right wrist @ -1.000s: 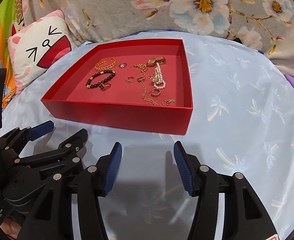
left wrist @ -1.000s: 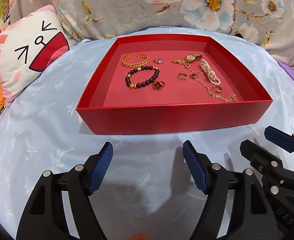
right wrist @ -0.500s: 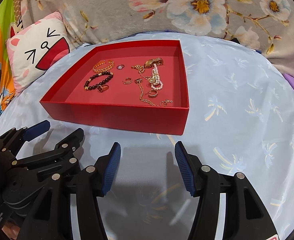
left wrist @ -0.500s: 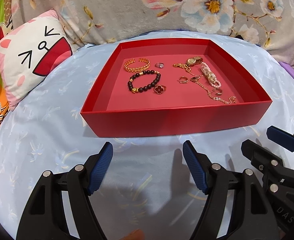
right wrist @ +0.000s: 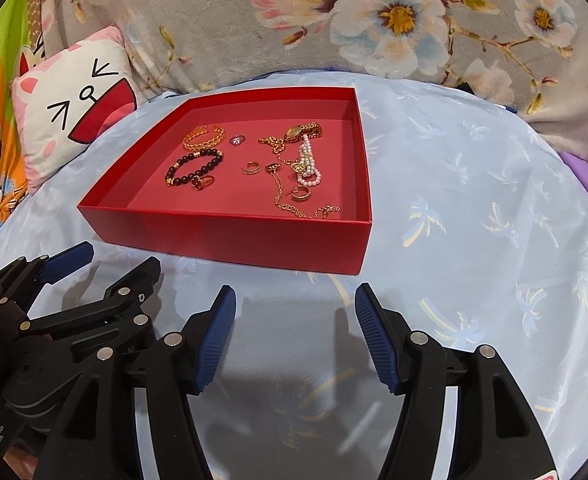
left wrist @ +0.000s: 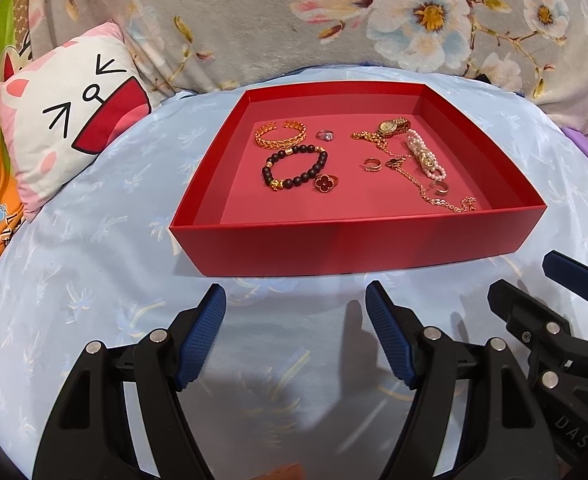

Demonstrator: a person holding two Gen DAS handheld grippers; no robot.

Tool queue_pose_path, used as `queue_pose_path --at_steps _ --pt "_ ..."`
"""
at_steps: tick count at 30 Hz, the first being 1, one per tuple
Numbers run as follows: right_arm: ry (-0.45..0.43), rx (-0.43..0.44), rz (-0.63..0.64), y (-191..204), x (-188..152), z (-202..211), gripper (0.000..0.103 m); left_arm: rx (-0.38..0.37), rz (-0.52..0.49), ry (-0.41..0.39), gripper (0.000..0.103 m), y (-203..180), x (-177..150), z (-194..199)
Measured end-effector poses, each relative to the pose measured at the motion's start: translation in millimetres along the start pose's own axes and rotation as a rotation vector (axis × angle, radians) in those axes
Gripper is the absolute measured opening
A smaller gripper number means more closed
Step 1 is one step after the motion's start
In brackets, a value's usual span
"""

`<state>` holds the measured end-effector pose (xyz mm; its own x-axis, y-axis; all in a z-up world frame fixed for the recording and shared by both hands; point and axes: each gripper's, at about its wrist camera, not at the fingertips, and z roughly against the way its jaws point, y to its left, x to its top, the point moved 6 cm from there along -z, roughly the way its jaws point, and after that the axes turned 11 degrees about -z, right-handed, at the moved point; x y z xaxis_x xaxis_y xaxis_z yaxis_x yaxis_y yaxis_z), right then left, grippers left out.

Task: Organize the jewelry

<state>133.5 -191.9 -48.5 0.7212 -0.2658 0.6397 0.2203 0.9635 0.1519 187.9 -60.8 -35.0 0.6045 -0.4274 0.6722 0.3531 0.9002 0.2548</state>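
A shallow red box (left wrist: pixel 357 244) (right wrist: pixel 230 236) sits on the light blue sheet and holds jewelry. On its left lie a gold cuff (left wrist: pixel 280 135), a black bead bracelet (left wrist: pixel 294 168), a red clover ring (left wrist: pixel 325 183) and a silver ring (left wrist: pixel 325 134). On its right lie a gold watch (left wrist: pixel 391 125), a pearl bracelet (left wrist: pixel 425 159), a gold chain (left wrist: pixel 433 196) and small gold hoops (left wrist: pixel 371 164). My left gripper (left wrist: pixel 295 336) is open and empty in front of the box. My right gripper (right wrist: pixel 294 332) is open and empty beside it, also short of the box.
A white and pink cat-face pillow (left wrist: pixel 70 120) lies at the left. A grey floral blanket (left wrist: pixel 373 20) rises behind the box. The right gripper shows in the left wrist view (left wrist: pixel 549 304), and the left gripper in the right wrist view (right wrist: pixel 86 276).
Both grippers have drawn back and up a little from the box, so it sits lower and smaller in both views. Both stay open. The jewelry has not moved.
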Motion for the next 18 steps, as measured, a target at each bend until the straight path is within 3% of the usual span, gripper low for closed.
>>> queue_pose_path --at_steps 18 --pt "-0.041 -0.007 -0.026 -7.4 2.3 -1.8 0.076 0.000 0.011 0.003 0.072 3.2 -0.4 -0.9"
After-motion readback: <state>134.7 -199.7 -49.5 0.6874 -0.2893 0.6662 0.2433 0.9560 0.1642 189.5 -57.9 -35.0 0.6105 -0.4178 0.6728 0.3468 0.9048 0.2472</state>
